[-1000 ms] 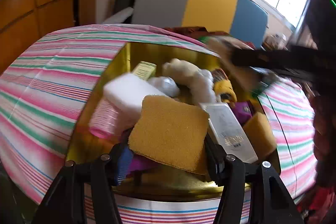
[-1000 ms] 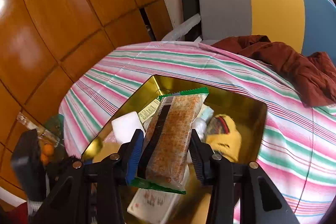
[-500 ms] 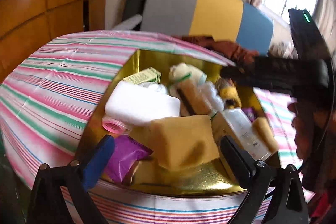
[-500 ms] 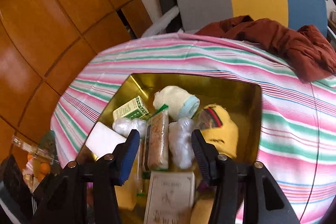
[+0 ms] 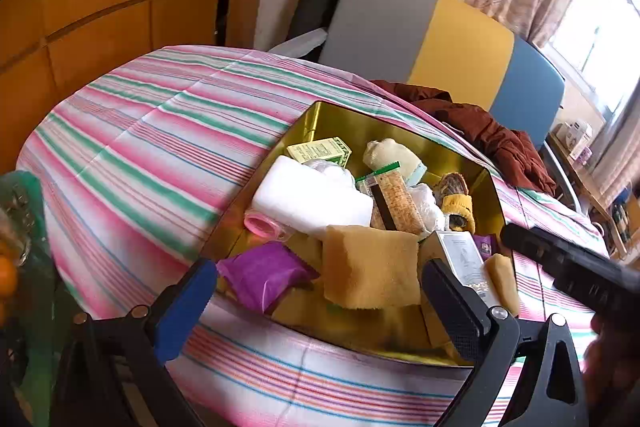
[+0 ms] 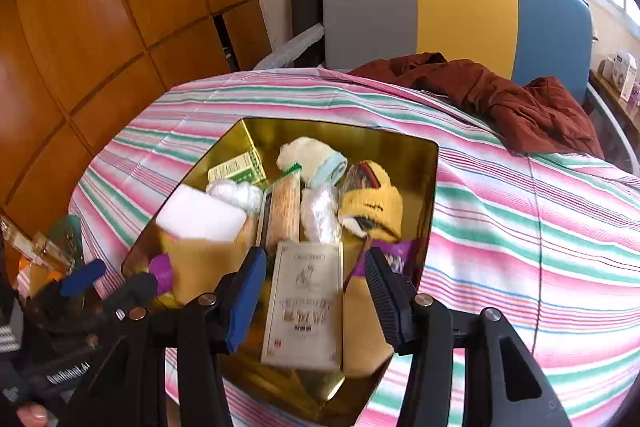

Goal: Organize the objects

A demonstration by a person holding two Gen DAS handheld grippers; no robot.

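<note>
While the left tool (image 5: 316, 311) stands wide apart, its jaws having just been opening and empty, the yellow sponge (image 5: 370, 267) lies in the gold tray (image 5: 340, 119) by its near edge; the right tool (image 6: 316, 291) has jaws partly apart, gripping nothing — the snack packet (image 6: 284, 207) lies mid-tray beside the white foam block (image 6: 200, 215); the tray sits on a striped bedcover (image 5: 152, 147).
</note>
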